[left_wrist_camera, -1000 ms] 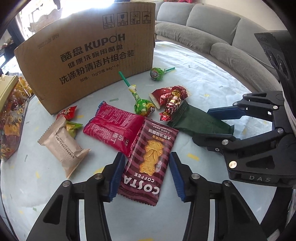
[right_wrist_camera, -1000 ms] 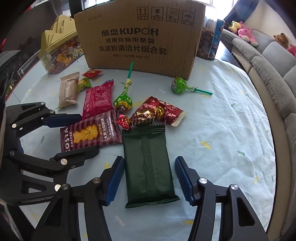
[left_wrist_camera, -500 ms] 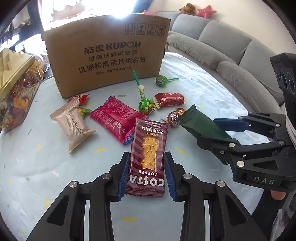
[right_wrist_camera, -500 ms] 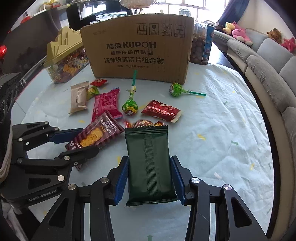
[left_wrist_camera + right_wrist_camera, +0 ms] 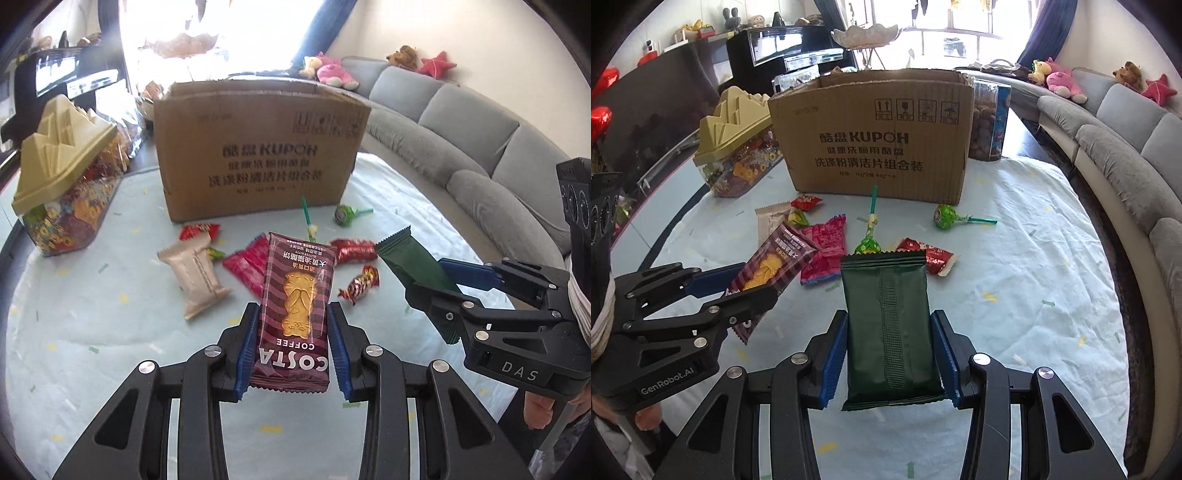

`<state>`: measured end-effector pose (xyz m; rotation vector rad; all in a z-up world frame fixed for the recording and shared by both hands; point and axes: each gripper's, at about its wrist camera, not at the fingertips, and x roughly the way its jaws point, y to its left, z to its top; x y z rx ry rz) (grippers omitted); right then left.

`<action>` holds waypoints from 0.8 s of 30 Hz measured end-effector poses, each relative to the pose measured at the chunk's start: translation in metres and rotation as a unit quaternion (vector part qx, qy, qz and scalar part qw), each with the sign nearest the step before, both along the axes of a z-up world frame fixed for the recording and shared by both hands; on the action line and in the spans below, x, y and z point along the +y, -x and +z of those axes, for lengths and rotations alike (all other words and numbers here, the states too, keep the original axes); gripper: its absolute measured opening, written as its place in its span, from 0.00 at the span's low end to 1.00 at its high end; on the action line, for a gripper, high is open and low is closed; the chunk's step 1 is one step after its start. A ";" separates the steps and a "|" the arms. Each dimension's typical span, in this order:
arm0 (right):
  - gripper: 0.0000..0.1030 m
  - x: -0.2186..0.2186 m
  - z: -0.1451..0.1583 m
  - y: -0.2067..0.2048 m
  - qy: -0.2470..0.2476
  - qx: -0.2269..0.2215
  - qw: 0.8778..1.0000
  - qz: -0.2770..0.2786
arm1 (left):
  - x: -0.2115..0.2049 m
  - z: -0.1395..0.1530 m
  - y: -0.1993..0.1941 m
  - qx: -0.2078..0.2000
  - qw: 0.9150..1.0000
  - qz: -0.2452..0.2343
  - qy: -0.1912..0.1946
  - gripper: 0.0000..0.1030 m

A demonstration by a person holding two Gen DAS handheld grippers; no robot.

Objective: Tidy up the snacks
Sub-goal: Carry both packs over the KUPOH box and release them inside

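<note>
My left gripper point(image 5: 291, 325) is shut on a maroon Costa Coffee biscuit pack point(image 5: 295, 306), lifted off the table. Beside it my right gripper point(image 5: 890, 332) is shut on a dark green packet point(image 5: 890, 325), also raised; the green packet point(image 5: 413, 266) shows at the right of the left wrist view. An open brown cardboard box point(image 5: 875, 140) stands behind the loose snacks. On the cloth lie a red wafer pack point(image 5: 825, 251), a beige packet point(image 5: 195, 273), two green lollipops point(image 5: 943, 218) point(image 5: 868, 243), a red sweet packet point(image 5: 931, 254) and a foil candy point(image 5: 362, 282).
A clear tub of sweets with a tan lid point(image 5: 738, 147) stands left of the box. A tall snack container point(image 5: 988, 122) stands behind its right corner. A grey sofa point(image 5: 1126, 147) curves along the right side of the round table point(image 5: 1034, 295).
The left jaws closed on the Costa pack and the right jaws on the green packet. Both packs then rose off the table, and both views tilted up toward the box.
</note>
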<state>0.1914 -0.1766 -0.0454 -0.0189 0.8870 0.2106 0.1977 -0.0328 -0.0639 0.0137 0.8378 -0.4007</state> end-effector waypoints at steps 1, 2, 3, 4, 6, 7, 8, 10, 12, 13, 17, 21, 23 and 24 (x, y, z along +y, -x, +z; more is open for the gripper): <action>0.44 0.000 0.004 -0.001 -0.001 -0.005 1.000 -0.002 | 0.001 0.004 -0.001 -0.005 1.000 0.003 0.002 0.35; 0.44 0.000 0.008 -0.002 -0.003 -0.011 1.000 -0.003 | 0.001 0.009 -0.002 -0.011 1.000 0.006 0.004 0.35; 0.44 -0.001 0.012 -0.003 -0.005 -0.016 1.000 -0.004 | 0.002 0.014 -0.004 -0.017 1.000 0.008 0.004 0.35; 0.44 -0.001 0.016 -0.005 -0.006 -0.022 1.000 -0.005 | 0.003 0.019 -0.005 -0.024 1.000 0.011 0.005 0.35; 0.44 -0.001 0.024 -0.007 -0.009 -0.033 0.999 -0.006 | 0.005 0.029 -0.009 -0.036 0.999 0.014 0.007 0.35; 0.44 -0.001 0.029 -0.010 -0.010 -0.039 0.999 -0.007 | 0.006 0.034 -0.012 -0.042 0.999 0.017 0.007 0.35; 0.44 -0.002 0.034 -0.013 -0.012 -0.047 0.999 -0.009 | 0.007 0.040 -0.014 -0.049 0.999 0.019 0.008 0.35; 0.44 -0.002 0.043 -0.018 -0.014 -0.058 0.998 -0.011 | 0.007 0.049 -0.020 -0.061 0.998 0.022 0.007 0.35; 0.44 -0.003 0.052 -0.023 -0.016 -0.070 0.997 -0.013 | 0.007 0.059 -0.026 -0.074 0.997 0.027 0.006 0.35; 0.44 -0.004 0.056 -0.026 -0.016 -0.075 0.997 -0.015 | 0.008 0.065 -0.030 -0.080 0.996 0.028 0.005 0.35; 0.44 -0.006 0.073 -0.040 -0.023 -0.094 0.995 -0.019 | 0.010 0.082 -0.042 -0.100 0.994 0.034 0.005 0.35; 0.44 -0.005 0.088 -0.052 -0.025 -0.112 0.993 -0.020 | 0.013 0.098 -0.054 -0.111 0.993 0.040 0.011 0.35; 0.45 -0.005 0.096 -0.061 -0.027 -0.119 0.992 -0.020 | 0.013 0.105 -0.061 -0.116 0.992 0.041 0.012 0.35; 0.44 -0.005 0.099 -0.064 -0.027 -0.121 0.992 -0.019 | 0.014 0.109 -0.065 -0.119 0.992 0.042 0.013 0.35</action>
